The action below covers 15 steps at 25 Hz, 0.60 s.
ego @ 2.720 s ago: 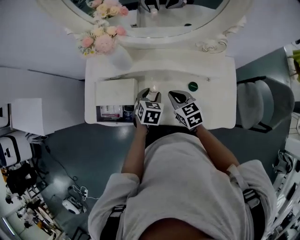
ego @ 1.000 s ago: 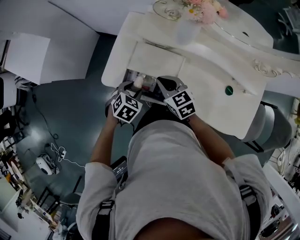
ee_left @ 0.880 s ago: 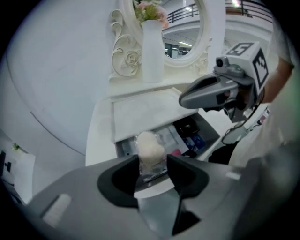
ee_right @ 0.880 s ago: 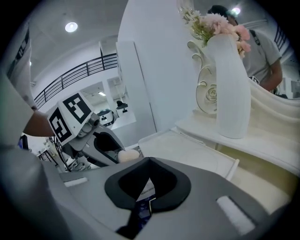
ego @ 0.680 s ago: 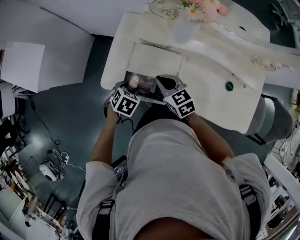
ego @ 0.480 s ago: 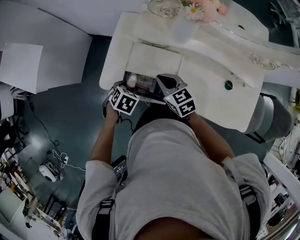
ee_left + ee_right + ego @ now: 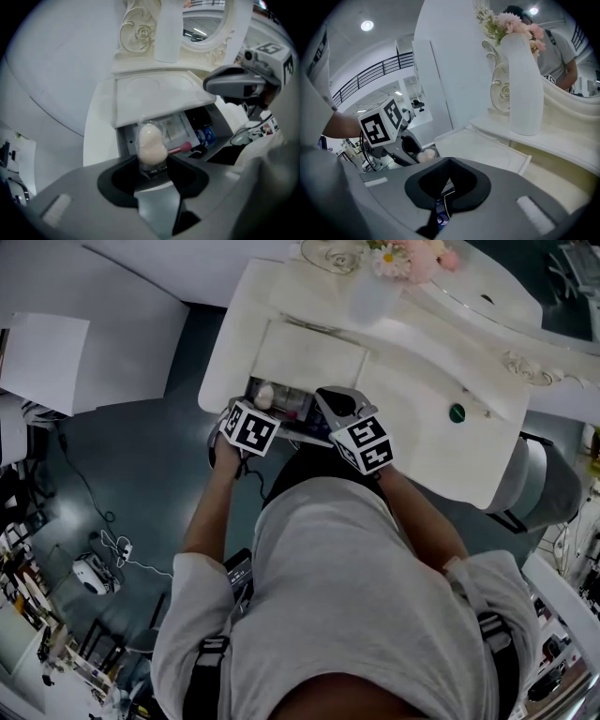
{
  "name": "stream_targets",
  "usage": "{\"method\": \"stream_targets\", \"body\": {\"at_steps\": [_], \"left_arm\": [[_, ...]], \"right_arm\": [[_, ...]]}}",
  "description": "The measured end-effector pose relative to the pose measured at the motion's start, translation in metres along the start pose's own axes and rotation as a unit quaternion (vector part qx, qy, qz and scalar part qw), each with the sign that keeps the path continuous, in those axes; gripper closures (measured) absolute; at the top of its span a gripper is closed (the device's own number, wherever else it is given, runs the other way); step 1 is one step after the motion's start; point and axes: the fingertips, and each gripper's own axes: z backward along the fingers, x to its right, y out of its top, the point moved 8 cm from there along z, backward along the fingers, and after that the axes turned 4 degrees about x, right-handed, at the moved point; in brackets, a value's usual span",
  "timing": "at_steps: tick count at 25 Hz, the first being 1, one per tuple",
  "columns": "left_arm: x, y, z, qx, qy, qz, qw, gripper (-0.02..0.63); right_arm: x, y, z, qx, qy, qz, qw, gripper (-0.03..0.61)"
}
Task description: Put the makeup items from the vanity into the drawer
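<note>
the head view is rendering dim, with the vanity [image 7: 412, 381] showing as its brightest area. above the vanity, ceiling lamps [image 7: 367, 25] are glaring in the right gripper view. both gripper views are bending and darkening toward their edges.

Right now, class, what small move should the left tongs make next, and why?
Probably lower slightly and open. The left tongs are closed on the wrapped makeup sponge, pointing steeply down over the open drawer, so it seems ready to release there.
</note>
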Motion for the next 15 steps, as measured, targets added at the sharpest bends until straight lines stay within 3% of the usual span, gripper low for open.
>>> {"method": "stream_targets", "body": {"at_steps": [4, 10, 15], "left_arm": [[0.005, 0.001, -0.004, 0.013, 0.036, -0.008, 0.9992, 0.422], [0.009, -0.002, 0.004, 0.033, 0.052, -0.004, 0.9981, 0.365], [0.014, 0.0, 0.021, 0.056, 0.076, 0.013, 0.9954, 0.362]], "right_arm": [[0.002, 0.0, 0.007, 0.005, -0.001, -0.002, 1.0, 0.58], [0.006, -0.007, 0.02, 0.002, -0.001, -0.004, 1.0, 0.58], [0.011, -0.011, 0.032, 0.003, 0.001, 0.0, 1.0, 0.58]]}}
